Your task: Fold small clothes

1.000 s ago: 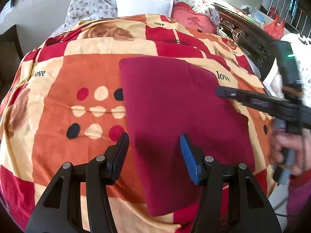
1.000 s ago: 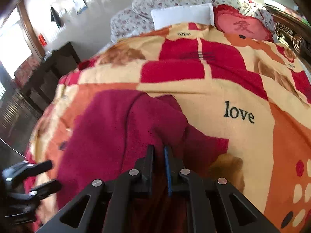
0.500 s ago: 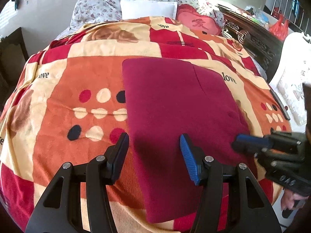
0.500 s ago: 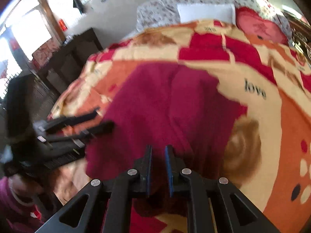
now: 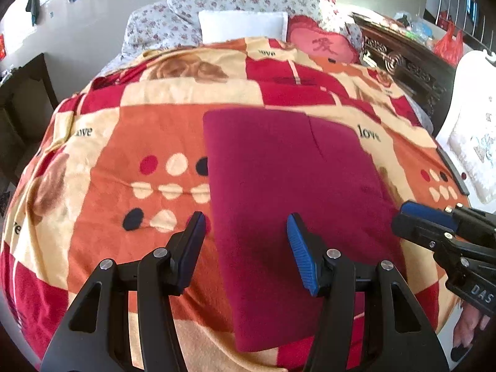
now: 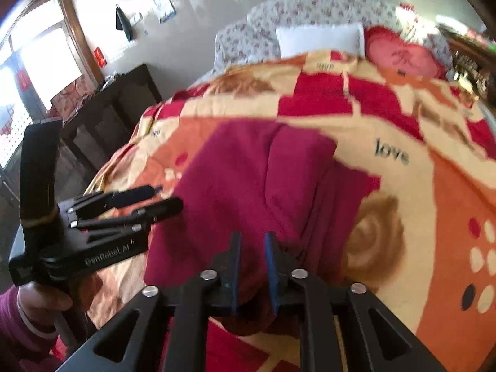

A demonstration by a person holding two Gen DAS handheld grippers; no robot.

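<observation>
Since a second ago your right gripper (image 6: 251, 268) has swung the flap across and its jaws are opening off the maroon garment (image 5: 288, 186), now folded on the blanket (image 5: 102, 192); your left gripper (image 5: 246, 248) hovers open, so next grasp the near hem.

Motion blur smears the blanket (image 6: 387, 130) in the right wrist view.

A: Where does the left wrist view sit?
B: Low and close above the patchwork orange-and-red fleece blanket (image 5: 102, 186), tilted down, facing the headboard end.
A: The right wrist view?
B: Further right, same heading. Both share the folded dark-red fleece garment (image 5: 288, 179) (image 6: 248, 179) and white rectangular pillow (image 5: 243, 26) (image 6: 321, 38).
</observation>
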